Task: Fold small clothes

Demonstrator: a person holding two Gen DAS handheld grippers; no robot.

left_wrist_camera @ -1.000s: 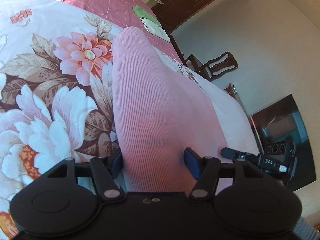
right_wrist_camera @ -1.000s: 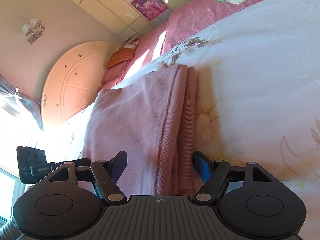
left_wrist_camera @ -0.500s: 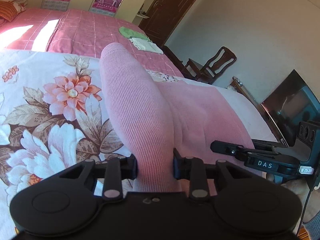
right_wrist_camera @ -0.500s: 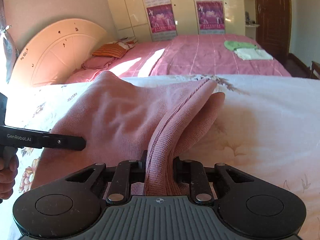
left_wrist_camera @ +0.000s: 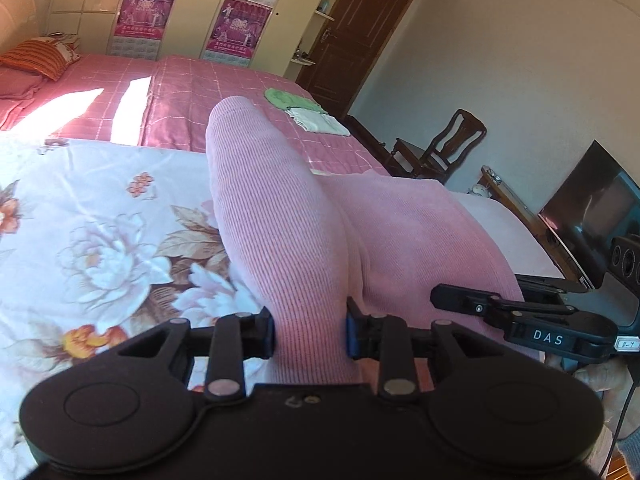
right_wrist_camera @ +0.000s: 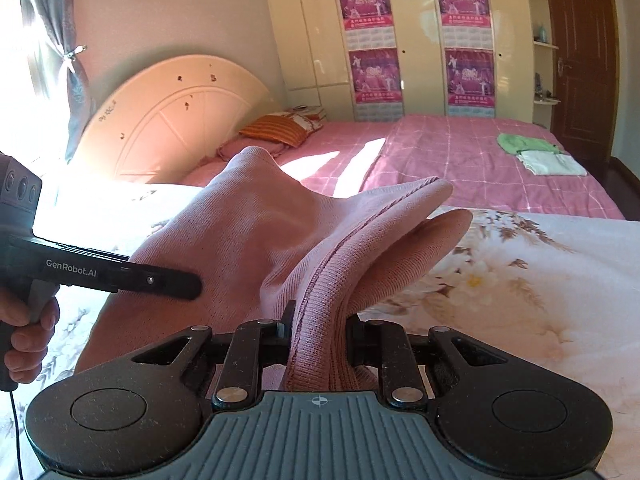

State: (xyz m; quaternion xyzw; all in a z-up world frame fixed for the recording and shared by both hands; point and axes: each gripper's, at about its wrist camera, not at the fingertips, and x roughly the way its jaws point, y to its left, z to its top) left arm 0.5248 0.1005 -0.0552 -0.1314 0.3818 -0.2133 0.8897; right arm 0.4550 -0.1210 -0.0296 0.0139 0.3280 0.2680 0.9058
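Observation:
A pink ribbed knit garment (left_wrist_camera: pixel 280 216) is held up off the floral bedspread (left_wrist_camera: pixel 100 240) by both grippers. My left gripper (left_wrist_camera: pixel 310 334) is shut on one bunched edge of it. My right gripper (right_wrist_camera: pixel 318 334) is shut on the other edge, where the ribbed hem (right_wrist_camera: pixel 324 304) folds over. The garment (right_wrist_camera: pixel 248 232) hangs between them, lifted above the floral bedspread (right_wrist_camera: pixel 540 280). The right gripper shows in the left wrist view (left_wrist_camera: pixel 520 316) at the right; the left gripper shows in the right wrist view (right_wrist_camera: pixel 120 276) at the left.
A pink checked bed cover (right_wrist_camera: pixel 460 148) lies beyond, with a folded green cloth (right_wrist_camera: pixel 524 144) and a white cloth (right_wrist_camera: pixel 548 164) on it. An orange pillow (right_wrist_camera: pixel 280 128) and a headboard (right_wrist_camera: pixel 172 116) are at the left. A chair (left_wrist_camera: pixel 444 148) and a TV (left_wrist_camera: pixel 592 208) stand to the right.
Both grippers closed on the garment's edges and lifted it off the bedspread; the views tilted up from the bed toward the room.

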